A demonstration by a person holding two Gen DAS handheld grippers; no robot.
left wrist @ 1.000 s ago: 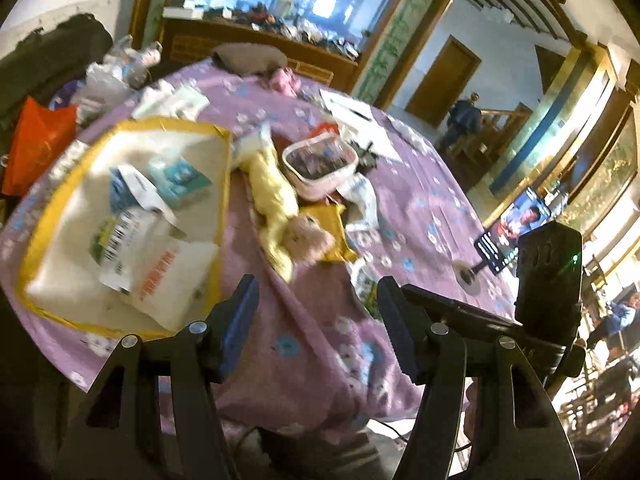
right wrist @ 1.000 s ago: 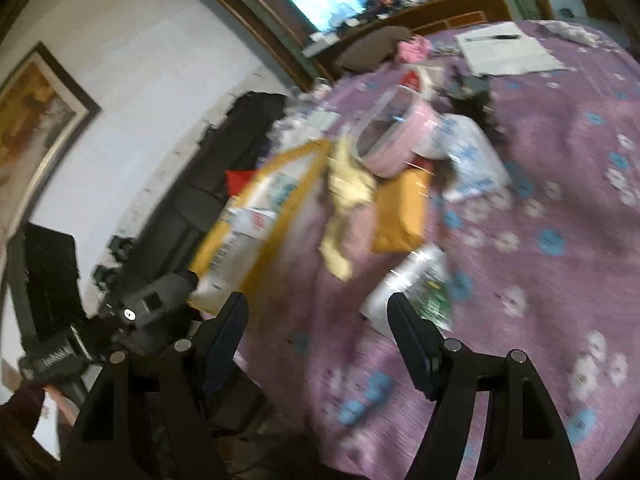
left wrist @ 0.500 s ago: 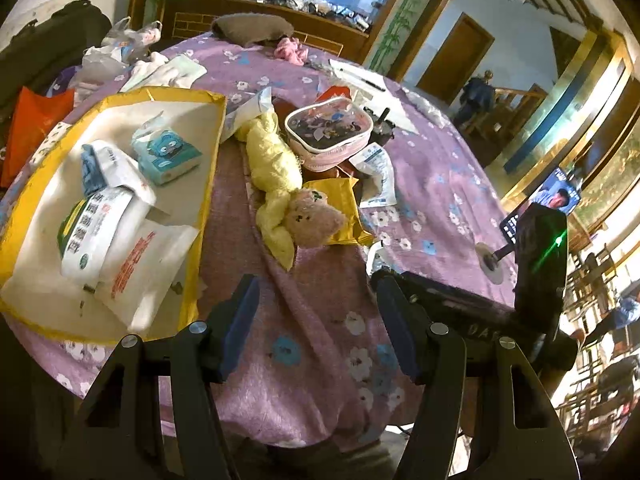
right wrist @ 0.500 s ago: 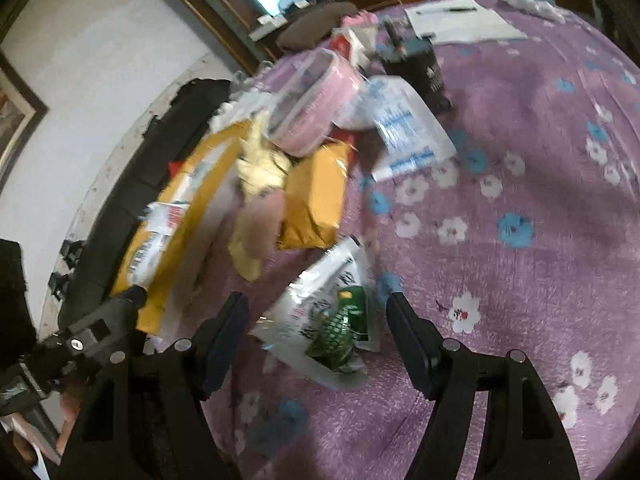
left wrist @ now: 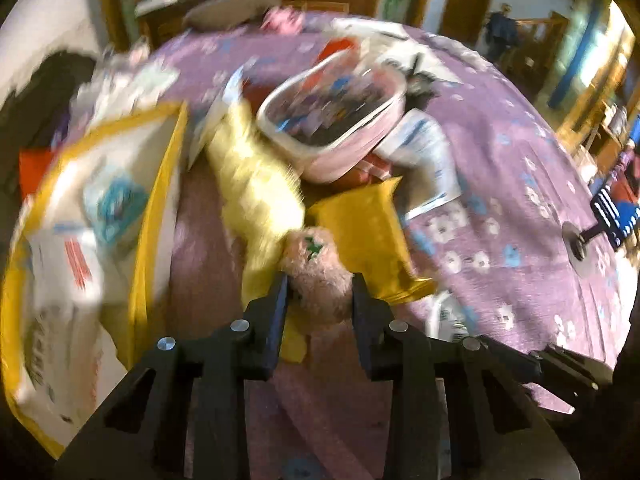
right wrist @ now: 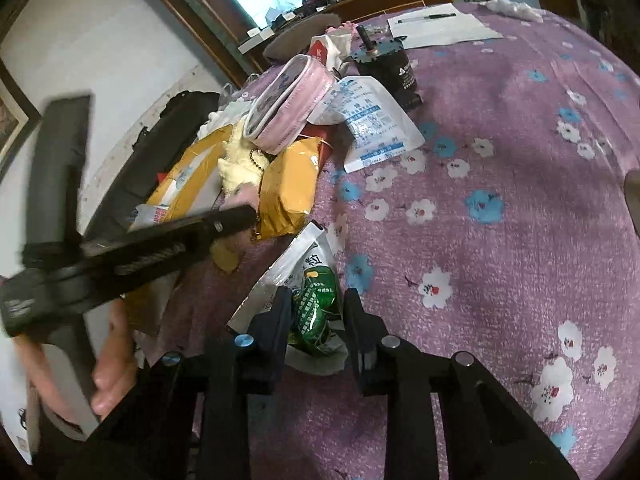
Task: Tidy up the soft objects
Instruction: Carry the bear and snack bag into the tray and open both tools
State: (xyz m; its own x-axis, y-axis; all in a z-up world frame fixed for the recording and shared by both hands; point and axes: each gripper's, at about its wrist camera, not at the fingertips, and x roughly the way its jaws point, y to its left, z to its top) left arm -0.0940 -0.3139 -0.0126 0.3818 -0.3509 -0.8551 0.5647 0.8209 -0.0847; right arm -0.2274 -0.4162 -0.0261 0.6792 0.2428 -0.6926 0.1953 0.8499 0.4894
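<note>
A yellow plush toy (left wrist: 256, 188) with a pink head (left wrist: 320, 268) lies on the purple flowered tablecloth (right wrist: 500, 200), blurred in the left wrist view. My left gripper (left wrist: 320, 292) points down over it. Its jaws are closing, and both pads touch the sides of the pink head. A green and white snack packet (right wrist: 304, 256) lies near the table's front edge. My right gripper (right wrist: 316, 308) stands over the packet with its jaws closing, and the crinkled green part is pinched between the pads. The right wrist view also shows a hand (right wrist: 112, 360) holding the left gripper's handle.
A pink-rimmed clear pouch (left wrist: 332, 128) leans on the plush's body. A yellow padded packet (left wrist: 368, 236) and a white and blue sachet (left wrist: 424, 160) lie next to it. A yellow-edged white bag (left wrist: 160, 184) holds several packets at the left. A black jar (right wrist: 388, 68) and papers (right wrist: 436, 28) stand farther back.
The left gripper came forward and down to the plush's pink head and narrowed its jaws onto it. The right gripper sank over the snack packet and its jaws narrowed around it.
</note>
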